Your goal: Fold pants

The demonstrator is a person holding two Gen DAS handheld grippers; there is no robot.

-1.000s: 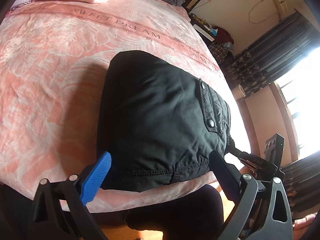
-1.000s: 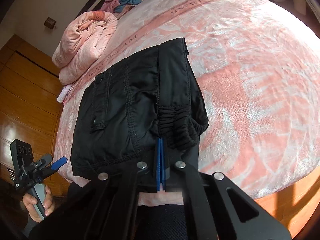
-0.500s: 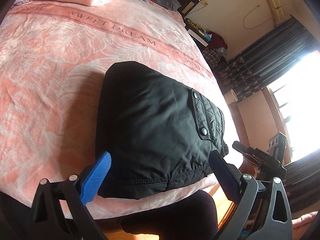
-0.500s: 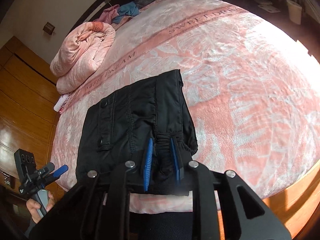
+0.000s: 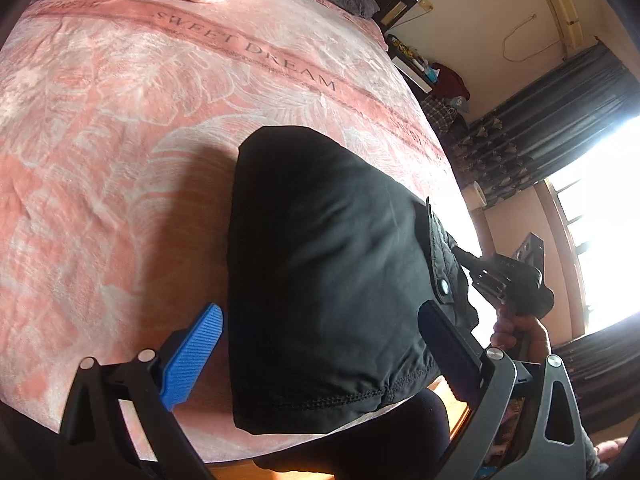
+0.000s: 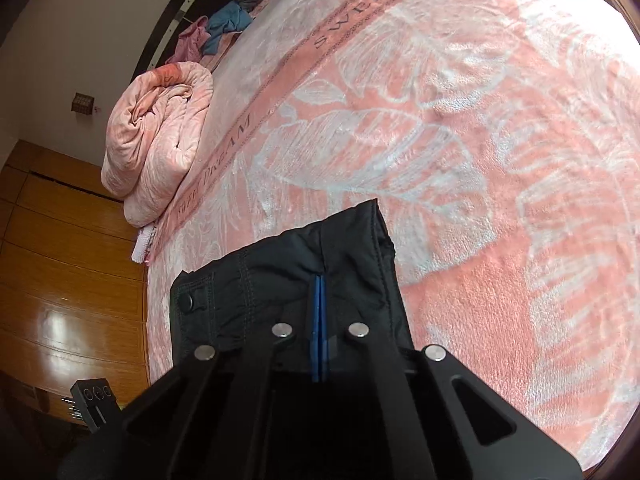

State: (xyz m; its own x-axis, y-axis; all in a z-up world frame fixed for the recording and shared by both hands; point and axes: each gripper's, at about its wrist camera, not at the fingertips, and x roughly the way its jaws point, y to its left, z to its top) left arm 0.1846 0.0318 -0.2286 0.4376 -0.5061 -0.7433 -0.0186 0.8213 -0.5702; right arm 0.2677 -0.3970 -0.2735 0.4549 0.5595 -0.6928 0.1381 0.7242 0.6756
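Black pants (image 5: 328,264) lie folded in a compact bundle near the front edge of the pink bed (image 5: 120,120). My left gripper (image 5: 320,344) is open, its blue pad (image 5: 192,356) left of the bundle and its dark pad (image 5: 444,344) at the bundle's right, above the front hem. My right gripper (image 6: 319,292) has its blue pads pressed together over the black pants (image 6: 280,272); whether cloth sits between them is hidden. It also shows in the left wrist view (image 5: 504,280), at the pants' right edge by the snap pocket.
A rolled pink quilt (image 6: 160,136) lies at the bed's far side near loose clothes (image 6: 228,20). Wooden wardrobe panels (image 6: 60,280) stand beyond the bed. Curtains and a bright window (image 5: 580,160) are to the right. A dark-clothed leg (image 5: 360,440) is below the bed edge.
My right gripper opened briefly, then shut and moved in low over the pants' edge. My left gripper stayed open and drew slightly closer to the bundle.
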